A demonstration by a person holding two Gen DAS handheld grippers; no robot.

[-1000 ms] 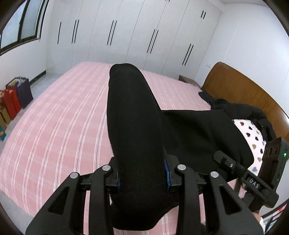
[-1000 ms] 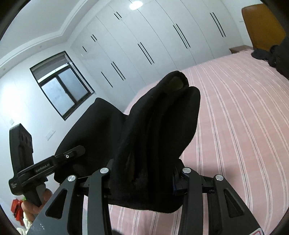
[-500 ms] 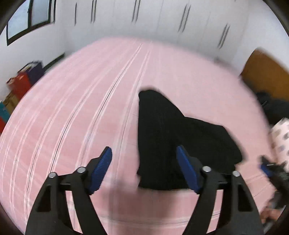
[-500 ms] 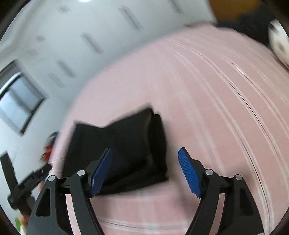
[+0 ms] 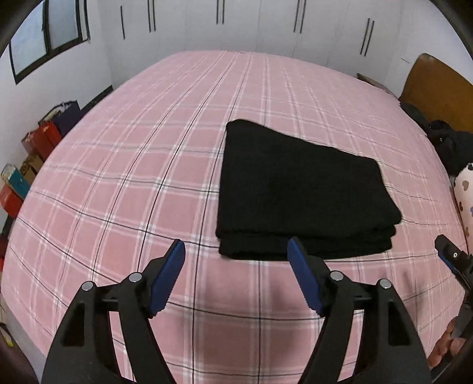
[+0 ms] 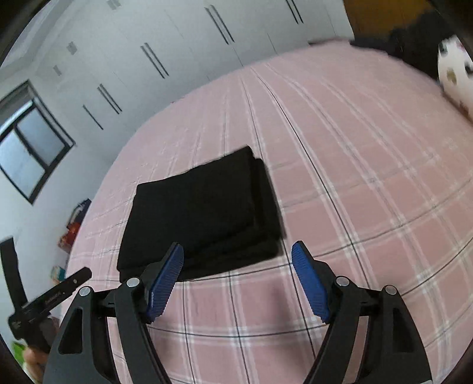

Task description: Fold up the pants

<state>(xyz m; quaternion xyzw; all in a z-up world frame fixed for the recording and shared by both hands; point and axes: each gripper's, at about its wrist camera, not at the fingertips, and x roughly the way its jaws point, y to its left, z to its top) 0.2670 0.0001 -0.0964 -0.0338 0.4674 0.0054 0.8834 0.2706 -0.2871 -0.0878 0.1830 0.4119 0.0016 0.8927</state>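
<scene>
The black pants (image 5: 295,189) lie folded into a thick flat rectangle on the pink plaid bed (image 5: 118,177). My left gripper (image 5: 235,245) hovers just short of the stack's near edge; its blue-padded jaws are opening and nothing is between them. In the right wrist view the same folded pants (image 6: 201,218) lie ahead and slightly left. My right gripper (image 6: 238,246) is open and empty, close to the pants' near right corner. Each view catches part of the other gripper at its edge.
A wooden headboard (image 5: 437,85), a heap of dark clothes (image 5: 443,141) and a heart-print pillow (image 5: 464,189) sit at the bed's right end. Boxes and bags (image 5: 38,141) line the floor at left. White wardrobes (image 5: 236,26) stand behind the bed.
Both grippers held the bunched pants up a second ago. They came down, the jaws opened, and the pants now lie released and folded on the bed.
</scene>
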